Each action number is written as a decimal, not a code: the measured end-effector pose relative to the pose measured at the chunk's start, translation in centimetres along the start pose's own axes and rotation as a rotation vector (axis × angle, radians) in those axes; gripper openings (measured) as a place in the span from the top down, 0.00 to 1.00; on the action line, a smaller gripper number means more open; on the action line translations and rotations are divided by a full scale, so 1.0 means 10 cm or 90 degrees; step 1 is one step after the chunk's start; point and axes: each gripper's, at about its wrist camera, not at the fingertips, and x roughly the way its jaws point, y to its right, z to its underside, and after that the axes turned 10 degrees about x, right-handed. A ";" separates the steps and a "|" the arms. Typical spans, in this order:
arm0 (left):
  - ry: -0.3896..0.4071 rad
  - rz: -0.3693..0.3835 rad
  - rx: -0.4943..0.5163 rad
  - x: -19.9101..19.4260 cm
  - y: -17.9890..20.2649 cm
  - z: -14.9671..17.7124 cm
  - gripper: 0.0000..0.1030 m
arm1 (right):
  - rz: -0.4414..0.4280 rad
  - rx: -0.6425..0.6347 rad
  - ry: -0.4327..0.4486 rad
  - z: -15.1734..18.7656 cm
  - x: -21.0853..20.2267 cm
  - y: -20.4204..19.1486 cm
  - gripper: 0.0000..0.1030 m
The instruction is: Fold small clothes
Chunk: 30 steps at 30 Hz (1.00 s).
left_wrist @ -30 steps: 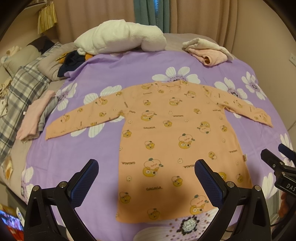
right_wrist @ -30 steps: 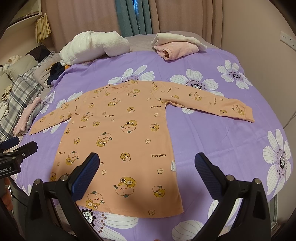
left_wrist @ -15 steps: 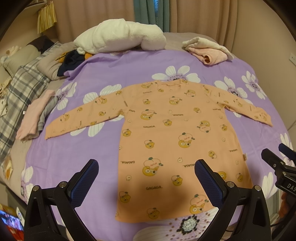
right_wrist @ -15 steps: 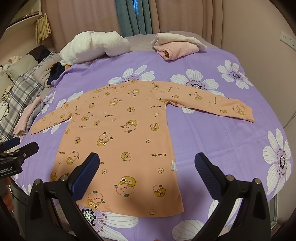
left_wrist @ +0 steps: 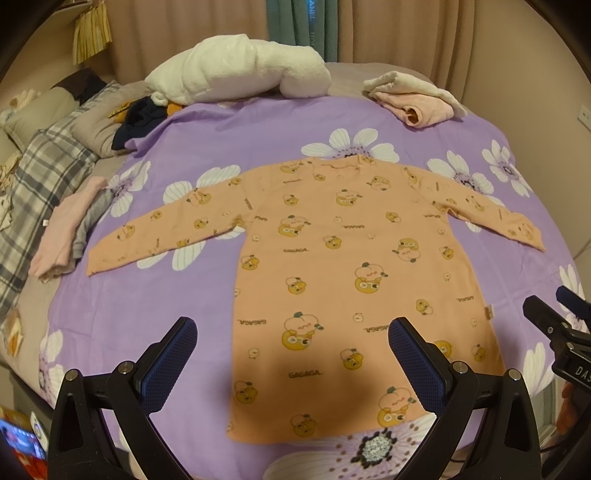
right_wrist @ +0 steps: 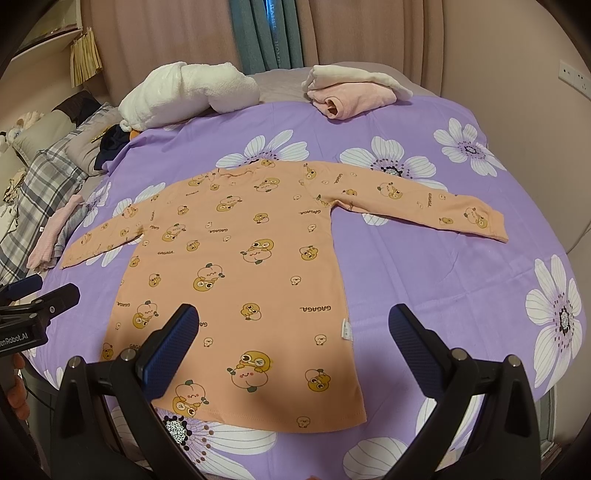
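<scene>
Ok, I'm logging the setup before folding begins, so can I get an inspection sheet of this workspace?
Surface: purple flowered bedspread, smooth.
Job's things: orange long-sleeved top lying flat, both sleeves spread, unfolded.
Clutter: white fluffy blanket and folded pink and cream clothes at the far edge; pink and grey garments at the left.
Grippers: left gripper and right gripper open, above the hem, holding nothing.
Cables: nothing seen.
Surroundings: curtains, wall socket, plaid bedding.

A home bedroom is shown: a bed (right_wrist: 424, 280) is covered with a purple flowered sheet, pillows (left_wrist: 48, 114) are seen at one side, and curtains (right_wrist: 269, 33) are hung behind.
</scene>
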 end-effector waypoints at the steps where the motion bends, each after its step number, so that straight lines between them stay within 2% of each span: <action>1: -0.003 0.006 -0.002 0.03 -0.01 0.01 0.01 | -0.006 0.004 -0.001 0.01 0.01 0.01 0.00; 4: -0.020 0.048 -0.030 0.18 -0.05 0.02 0.01 | -0.079 0.049 -0.015 0.03 0.05 0.12 0.00; 5: -0.023 0.075 -0.051 0.28 -0.09 0.06 0.01 | -0.124 0.084 -0.025 0.04 0.10 0.20 0.00; 9: -0.049 0.126 -0.114 0.56 -0.22 0.10 0.01 | -0.246 0.206 -0.042 0.08 0.25 0.54 0.00; 11: -0.070 0.172 -0.142 0.71 -0.26 0.12 0.01 | -0.273 0.253 -0.027 0.10 0.30 0.72 0.00; 13: -0.079 0.218 -0.172 0.83 -0.28 0.15 0.01 | -0.280 0.301 -0.003 0.11 0.34 0.94 0.00; 15: -0.077 0.248 -0.197 0.88 -0.29 0.13 0.01 | -0.261 0.331 0.025 0.11 0.38 1.16 0.00; 17: -0.062 0.277 -0.214 0.90 -0.29 0.09 0.01 | -0.219 0.341 0.046 0.09 0.41 1.33 0.00; 20: -0.047 0.308 -0.226 0.93 -0.30 0.00 0.01 | -0.138 0.372 0.044 0.00 0.58 1.65 0.00; 24: -0.039 0.307 -0.228 1.02 -0.30 -0.13 0.01 | -0.132 0.492 0.022 -0.07 0.85 2.17 0.00; 28: -0.047 0.303 -0.221 1.13 -0.29 -0.28 0.01 | -0.119 0.562 0.047 -0.20 0.99 2.54 0.01; 30: -0.053 0.297 -0.212 1.17 -0.26 -0.35 0.01 | -0.144 0.591 0.066 -0.30 1.08 2.69 0.03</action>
